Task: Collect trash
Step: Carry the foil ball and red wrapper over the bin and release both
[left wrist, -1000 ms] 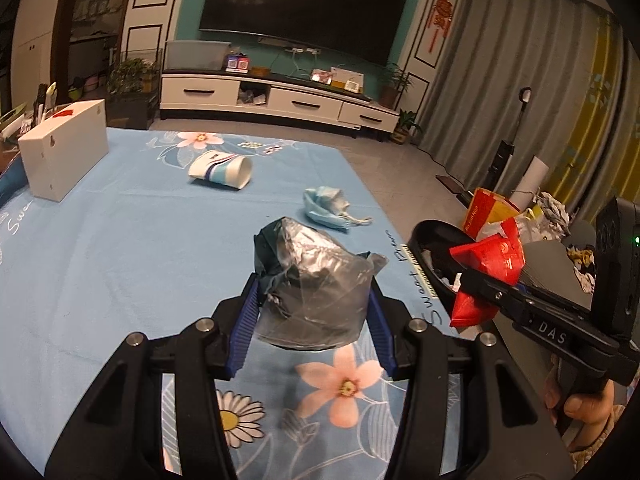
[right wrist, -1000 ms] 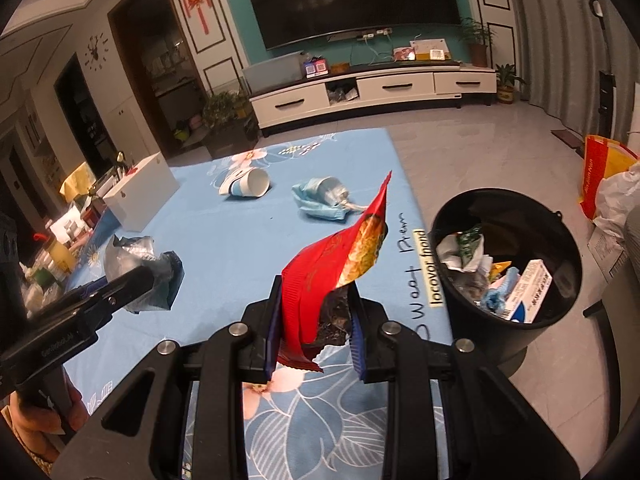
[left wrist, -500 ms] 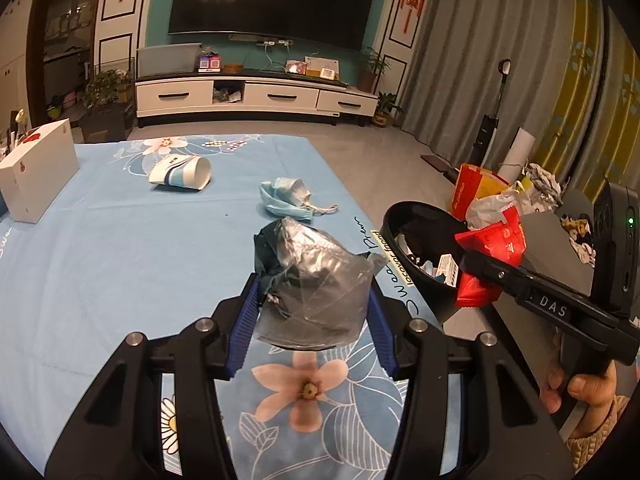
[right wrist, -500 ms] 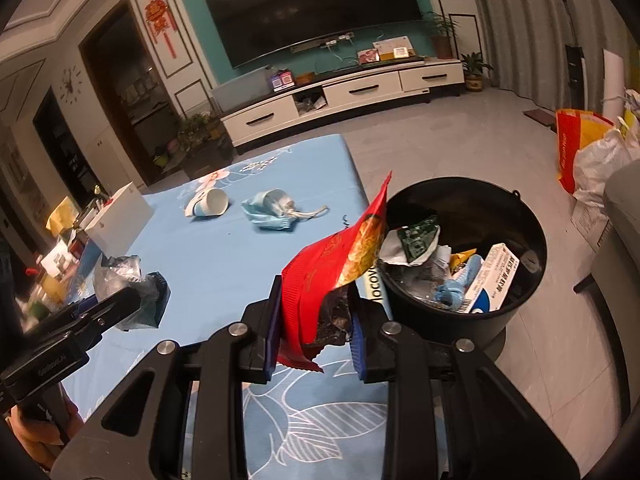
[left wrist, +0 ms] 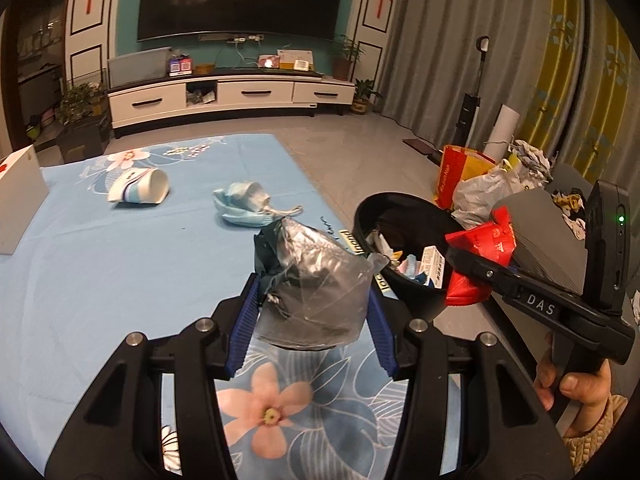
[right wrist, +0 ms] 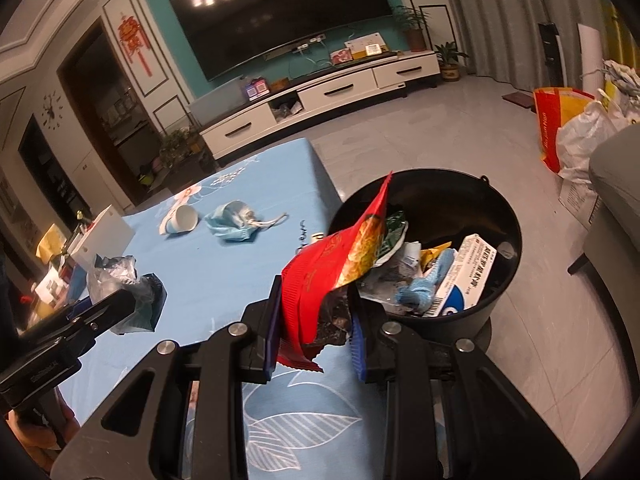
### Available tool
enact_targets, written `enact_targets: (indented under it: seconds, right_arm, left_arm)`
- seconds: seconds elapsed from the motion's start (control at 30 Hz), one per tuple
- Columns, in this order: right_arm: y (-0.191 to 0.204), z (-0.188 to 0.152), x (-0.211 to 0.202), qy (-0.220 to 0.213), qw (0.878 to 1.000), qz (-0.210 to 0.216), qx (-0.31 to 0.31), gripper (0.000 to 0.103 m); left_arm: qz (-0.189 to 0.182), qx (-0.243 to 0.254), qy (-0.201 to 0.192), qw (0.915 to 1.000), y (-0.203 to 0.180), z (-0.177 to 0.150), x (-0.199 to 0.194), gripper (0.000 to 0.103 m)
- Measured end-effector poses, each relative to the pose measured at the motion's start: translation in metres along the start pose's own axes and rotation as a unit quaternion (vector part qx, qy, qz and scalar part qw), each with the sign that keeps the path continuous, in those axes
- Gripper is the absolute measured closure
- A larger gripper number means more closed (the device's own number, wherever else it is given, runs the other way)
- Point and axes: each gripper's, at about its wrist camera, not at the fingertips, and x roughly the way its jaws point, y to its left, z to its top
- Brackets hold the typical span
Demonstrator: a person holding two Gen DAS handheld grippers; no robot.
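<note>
My left gripper (left wrist: 312, 320) is shut on a crumpled clear plastic bag (left wrist: 312, 280) and holds it above the blue flowered tablecloth (left wrist: 120, 264); the bag also shows in the right wrist view (right wrist: 120, 284). My right gripper (right wrist: 316, 332) is shut on a red snack wrapper (right wrist: 320, 276), held at the near rim of the black trash bin (right wrist: 500, 208), which holds several pieces of trash. The bin (left wrist: 372, 208) stands on the floor off the table's right edge. A tipped paper cup (left wrist: 140, 192) and a blue face mask (left wrist: 244, 204) lie on the table.
A white box (left wrist: 16, 196) stands at the table's left edge. Red and white bags (left wrist: 472, 176) sit on the floor beyond the bin. A grey seat (right wrist: 616, 184) is to the bin's right. A TV cabinet (left wrist: 224, 96) lines the far wall.
Both grippers have moved right toward the bin, each still holding its trash. The red wrapper has gone from over the table to the bin's near rim.
</note>
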Motion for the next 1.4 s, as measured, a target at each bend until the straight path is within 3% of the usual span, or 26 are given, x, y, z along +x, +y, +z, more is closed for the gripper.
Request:
enact_targets:
  seconds: [0.2, 0.5, 0.9, 1.13, 1.27, 1.33, 1.4]
  right_arm:
    - [-0.028, 0.002, 0.004, -0.003, 0.999, -0.013, 0.035, 0.073]
    - [-0.057, 0.013, 0.020, -0.009, 0.998, -0.028, 0.057, 0.073]
    - [-0.089, 0.023, 0.048, -0.002, 0.996, -0.061, 0.067, 0.071]
    - [-0.099, 0.029, 0.056, -0.001, 0.995, -0.065, 0.075, 0.059]
    - [-0.102, 0.030, 0.057, -0.002, 0.995, -0.058, 0.084, 0.049]
    - [-0.102, 0.030, 0.055, -0.006, 0.994, -0.059, 0.088, 0.041]
    - [-0.101, 0.031, 0.052, -0.012, 0.994, -0.058, 0.090, 0.039]
  left_arm:
    - [-0.028, 0.003, 0.011, 0.9995, -0.006, 0.009, 0.019, 0.051]
    - [-0.070, 0.038, 0.025, 0.9965, -0.045, 0.034, 0.068, 0.051]
    - [-0.066, 0.081, 0.062, 0.9926, -0.084, 0.044, 0.139, 0.049]
    - [-0.061, 0.085, 0.075, 0.9917, -0.089, 0.045, 0.164, 0.044]
    - [-0.062, 0.084, 0.071, 0.9920, -0.090, 0.043, 0.165, 0.029]
    - [-0.060, 0.081, 0.068, 0.9926, -0.088, 0.044, 0.164, 0.028]
    - [-0.061, 0.077, 0.067, 0.9929, -0.085, 0.045, 0.163, 0.024]
